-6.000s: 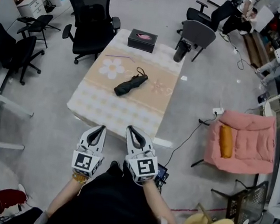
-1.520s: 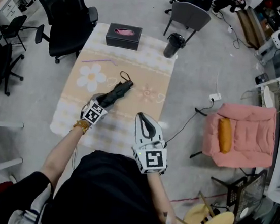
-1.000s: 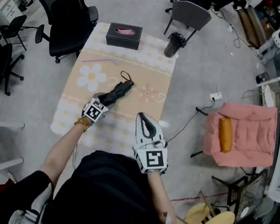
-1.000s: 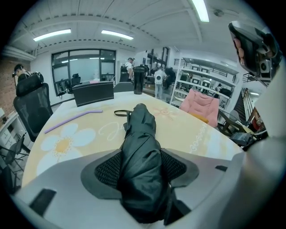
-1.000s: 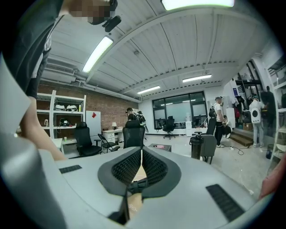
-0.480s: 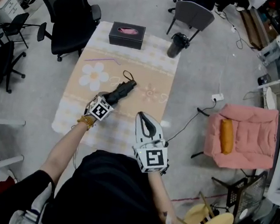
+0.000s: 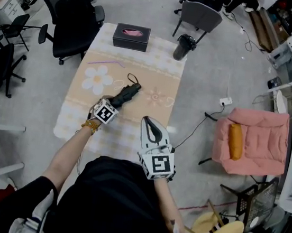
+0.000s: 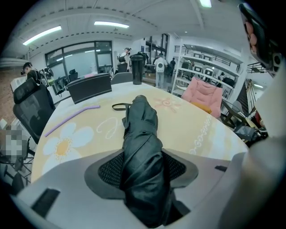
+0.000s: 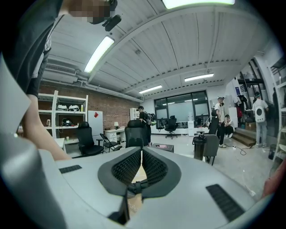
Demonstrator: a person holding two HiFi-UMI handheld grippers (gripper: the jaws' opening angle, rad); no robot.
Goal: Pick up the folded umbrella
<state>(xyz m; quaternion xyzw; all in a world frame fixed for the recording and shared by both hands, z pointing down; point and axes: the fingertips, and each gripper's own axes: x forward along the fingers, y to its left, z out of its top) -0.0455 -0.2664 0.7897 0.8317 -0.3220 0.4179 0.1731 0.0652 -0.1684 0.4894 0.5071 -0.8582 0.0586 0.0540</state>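
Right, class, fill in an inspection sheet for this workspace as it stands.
Surface: table under a beige flower-print cloth.
Job's things: black folded umbrella, clamped by the left gripper.
Clutter: black tissue box, purple straw, black tumbler at the far right corner.
Grippers: left gripper shut on the umbrella; right gripper shut, empty.
Cables: black cable on the floor right of the table.
Surroundings: black office chair, pink armchair.

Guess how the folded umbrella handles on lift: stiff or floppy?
Likely stiff lengthwise: the umbrella keeps a straight shape. Its crumpled fabric may slip between the fingers of the left gripper. The strap loop will probably dangle.
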